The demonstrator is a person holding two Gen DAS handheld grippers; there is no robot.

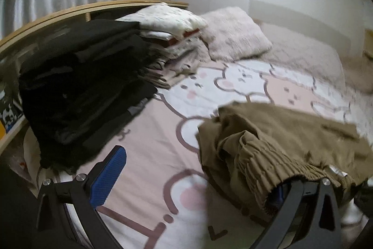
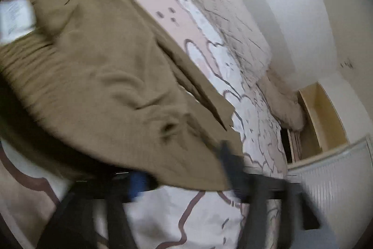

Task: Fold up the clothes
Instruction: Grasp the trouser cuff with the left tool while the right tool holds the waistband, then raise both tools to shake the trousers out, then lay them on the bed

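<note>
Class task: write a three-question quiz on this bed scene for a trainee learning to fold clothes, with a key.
1. Pick one: the clothes pile left of the brown trousers is A) white, B) black, C) red.
2. True or false: the trousers lie on a cartoon-print sheet.
3. What soft thing lies just right of the folded stack?
Key: 1 B. 2 True. 3 The pillow.

matt brown cloth trousers point(image 1: 279, 144) on a smooth printed cotton sheet point(image 1: 151, 132), beside a fuzzy pillow point(image 1: 235, 34).
</note>
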